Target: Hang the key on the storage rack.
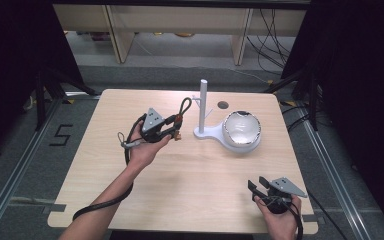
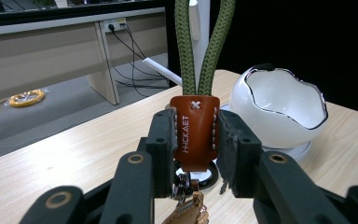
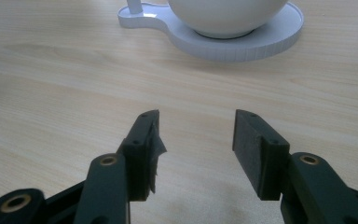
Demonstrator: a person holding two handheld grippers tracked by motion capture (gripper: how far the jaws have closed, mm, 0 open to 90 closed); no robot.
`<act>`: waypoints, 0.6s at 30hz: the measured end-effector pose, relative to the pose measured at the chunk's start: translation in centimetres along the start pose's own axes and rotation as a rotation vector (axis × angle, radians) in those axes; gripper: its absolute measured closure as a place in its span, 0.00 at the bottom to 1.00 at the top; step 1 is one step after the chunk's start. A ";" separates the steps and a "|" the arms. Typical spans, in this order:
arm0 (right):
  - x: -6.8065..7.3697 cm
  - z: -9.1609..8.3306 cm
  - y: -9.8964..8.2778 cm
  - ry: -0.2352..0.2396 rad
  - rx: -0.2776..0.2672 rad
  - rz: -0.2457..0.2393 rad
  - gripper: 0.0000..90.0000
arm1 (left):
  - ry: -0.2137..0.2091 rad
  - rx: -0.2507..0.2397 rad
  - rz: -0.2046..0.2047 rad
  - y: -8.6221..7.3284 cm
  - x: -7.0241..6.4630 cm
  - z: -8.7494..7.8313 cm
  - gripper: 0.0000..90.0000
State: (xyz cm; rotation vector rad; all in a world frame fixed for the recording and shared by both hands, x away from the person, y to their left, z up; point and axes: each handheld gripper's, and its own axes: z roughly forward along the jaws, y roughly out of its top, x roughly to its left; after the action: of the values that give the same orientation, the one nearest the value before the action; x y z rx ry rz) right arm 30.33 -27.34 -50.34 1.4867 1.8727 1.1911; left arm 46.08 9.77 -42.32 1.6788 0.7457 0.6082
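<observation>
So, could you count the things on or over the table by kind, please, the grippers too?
Grippers: 2, left gripper shut on the keychain, right gripper open
Keychain with green cord loop: 1
White stand with upright post: 1
White egg-shaped bowl on the stand's base: 1
Total: 5

Wooden table (image 1: 180, 185) bears white stand (image 1: 215, 134).

I work in a lab: my worktop (image 1: 190, 175) stands between black curtains (image 1: 10, 65) and floor rails (image 1: 15, 170), with loose cables (image 1: 272, 35) under benches (image 1: 180, 20) behind.
</observation>
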 end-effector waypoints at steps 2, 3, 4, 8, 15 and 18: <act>0.0 0.0 0.0 0.002 -0.001 0.001 0.58 | 0.000 0.000 0.001 0.1 0.0 0.1 0.75; -0.3 0.1 0.0 -0.006 -0.014 -0.038 0.58 | 0.000 0.001 0.000 0.1 -0.1 0.2 0.75; 0.0 0.0 0.0 0.000 0.000 -0.002 0.58 | -0.001 0.001 0.001 0.2 -0.1 0.3 0.75; 0.0 0.0 0.0 0.001 0.000 0.003 0.58 | -0.003 0.001 0.000 0.4 -0.1 0.6 0.75; 0.0 0.0 0.0 0.001 0.004 -0.001 0.58 | 0.000 0.006 0.000 0.6 0.0 1.1 0.75; -0.1 0.1 0.0 -0.002 -0.010 -0.009 0.58 | 0.003 0.013 0.001 0.7 0.0 1.3 0.75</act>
State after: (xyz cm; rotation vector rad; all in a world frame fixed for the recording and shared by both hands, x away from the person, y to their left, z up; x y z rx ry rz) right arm 30.38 -27.39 -50.42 1.4722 1.8672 1.1928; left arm 47.12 8.85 -41.94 1.6909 0.7527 0.6080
